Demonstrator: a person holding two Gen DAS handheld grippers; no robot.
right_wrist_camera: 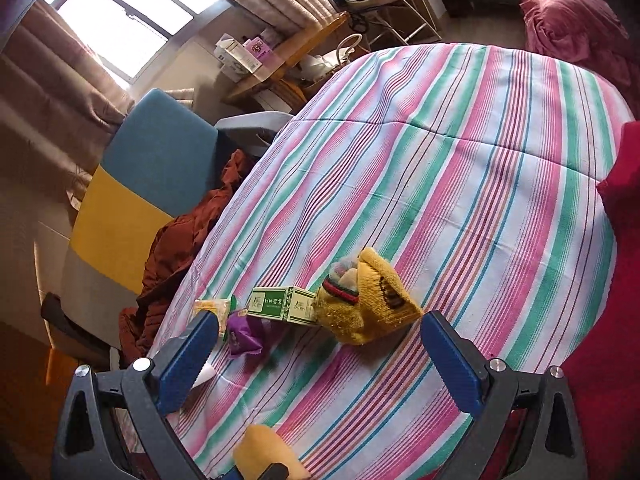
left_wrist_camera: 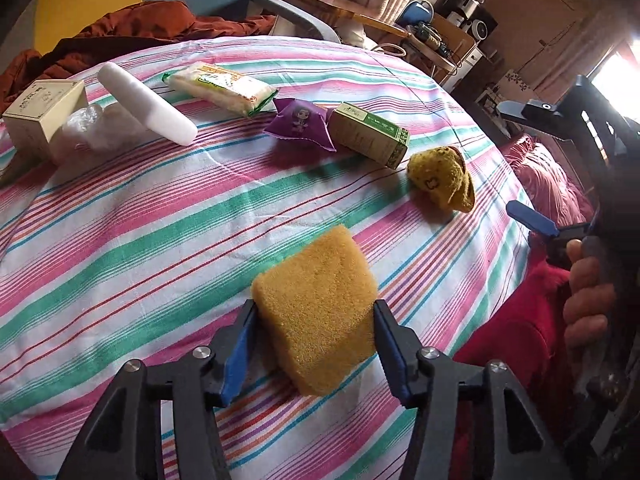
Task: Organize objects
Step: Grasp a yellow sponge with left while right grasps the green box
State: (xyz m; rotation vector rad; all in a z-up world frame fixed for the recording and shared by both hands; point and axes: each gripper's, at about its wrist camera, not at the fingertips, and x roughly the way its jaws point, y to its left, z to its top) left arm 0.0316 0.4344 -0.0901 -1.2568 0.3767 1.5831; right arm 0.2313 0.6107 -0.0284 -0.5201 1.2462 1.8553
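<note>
Left claw [left_wrist_camera: 316,344] of mine is clamped on the yellow sponge [left_wrist_camera: 316,312], its two pads squeezing the sides, just above the near part of the striped bed [left_wrist_camera: 120,240]. Far off lie a yellow sock [left_wrist_camera: 442,180], green box [left_wrist_camera: 370,136], purple pouch [left_wrist_camera: 300,124] and white tube [left_wrist_camera: 148,104] in a row.

My right claw [right_wrist_camera: 316,360] is wide apart with nothing in it. That sock [right_wrist_camera: 368,300] lies just ahead, nearer this hand. I think it goes next.
</note>
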